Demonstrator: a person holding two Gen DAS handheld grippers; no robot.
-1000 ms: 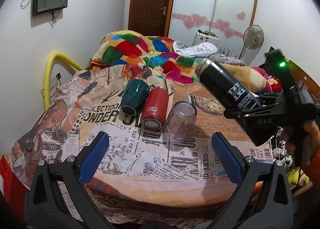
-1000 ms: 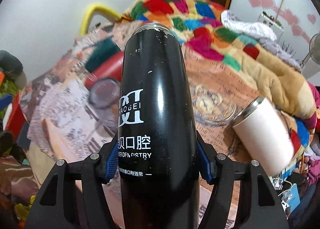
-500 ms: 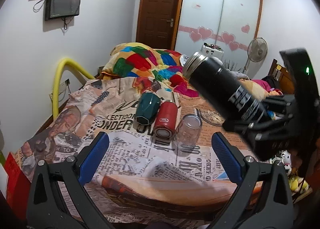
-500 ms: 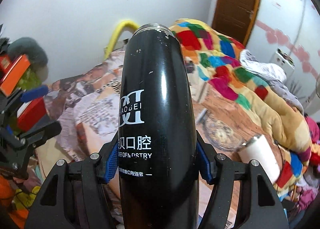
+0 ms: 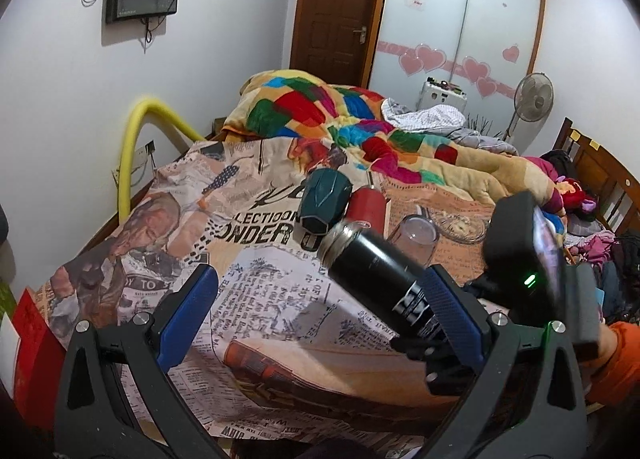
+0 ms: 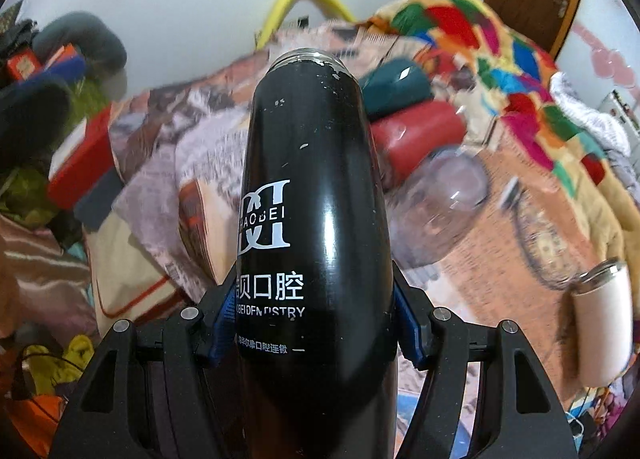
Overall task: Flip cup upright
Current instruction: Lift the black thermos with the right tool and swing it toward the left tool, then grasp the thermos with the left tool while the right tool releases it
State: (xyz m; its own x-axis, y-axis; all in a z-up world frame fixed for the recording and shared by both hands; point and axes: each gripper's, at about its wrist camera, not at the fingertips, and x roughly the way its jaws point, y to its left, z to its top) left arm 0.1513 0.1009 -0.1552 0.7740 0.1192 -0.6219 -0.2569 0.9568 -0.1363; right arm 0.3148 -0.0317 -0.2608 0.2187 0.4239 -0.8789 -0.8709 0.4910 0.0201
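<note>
A: Left wrist view first. What is hard to see?

B: The base of the black cup (image 5: 384,279) is hidden behind the blue pad of the left gripper (image 5: 320,307) on the side nearer the right gripper (image 5: 436,343). The right gripper is mostly a dark mass beyond the cup; its fingers are hard to separate.

A: And the left gripper's jaws?

B: Spread wide, holding nothing. The cup's body passes just behind one pad; whether they touch, I cannot tell.

A: Where is the cup?

B: In the air above the newspaper-print sheet (image 5: 260,291), tilted, its steel rim pointing toward the green cup (image 5: 324,207). Beside the green cup lie a red cup (image 5: 368,205) and a clear glass (image 5: 416,237), all on their sides.

A: Now the right wrist view.

B: The bedding is blurred. The black cup (image 6: 316,227) fills the middle and its base is cut off at the bottom edge.

A: The jaws?

B: The right gripper (image 6: 316,323) is clamped on the cup's lower body, a blue pad pressed to each side.

A: How does the cup look?

B: Glossy black with a white logo and lettering, paint chipped near its steel rim. Beyond the rim lie the green cup (image 6: 396,87), red cup (image 6: 420,139) and clear glass (image 6: 444,199); a white cup (image 6: 600,323) lies well apart from them.
</note>
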